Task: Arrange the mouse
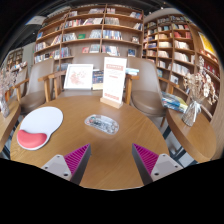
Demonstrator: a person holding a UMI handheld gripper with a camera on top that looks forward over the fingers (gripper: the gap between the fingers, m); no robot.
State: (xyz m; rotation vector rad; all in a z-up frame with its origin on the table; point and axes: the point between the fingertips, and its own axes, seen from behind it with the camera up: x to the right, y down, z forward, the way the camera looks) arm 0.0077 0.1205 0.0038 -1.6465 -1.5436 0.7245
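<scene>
Bookshelves point(95, 35) are looming beyond; gripper point(110, 158) is gaping wide; mouse point(101, 123) is lying ahead; centre fingers, approach level.

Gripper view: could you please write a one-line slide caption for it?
Open gripper hovers over a round wooden table, mouse just ahead, mouse pad beside it.

Round wooden table point(110, 150), warm brown top, fills lower centre of frame. Wooden chairs around it: one at far left point(52, 88), one at far right point(148, 98). Tall wooden bookshelves point(95, 30) span the upper frame, packed with books, some displayed face-out. More shelving point(170, 50) at upper right, angled off. Upright sign stand point(113, 82) and a propped display book point(78, 76) at the table's far side, centre. Vase of dried branches point(195, 95) at right. Even indoor lighting.
</scene>
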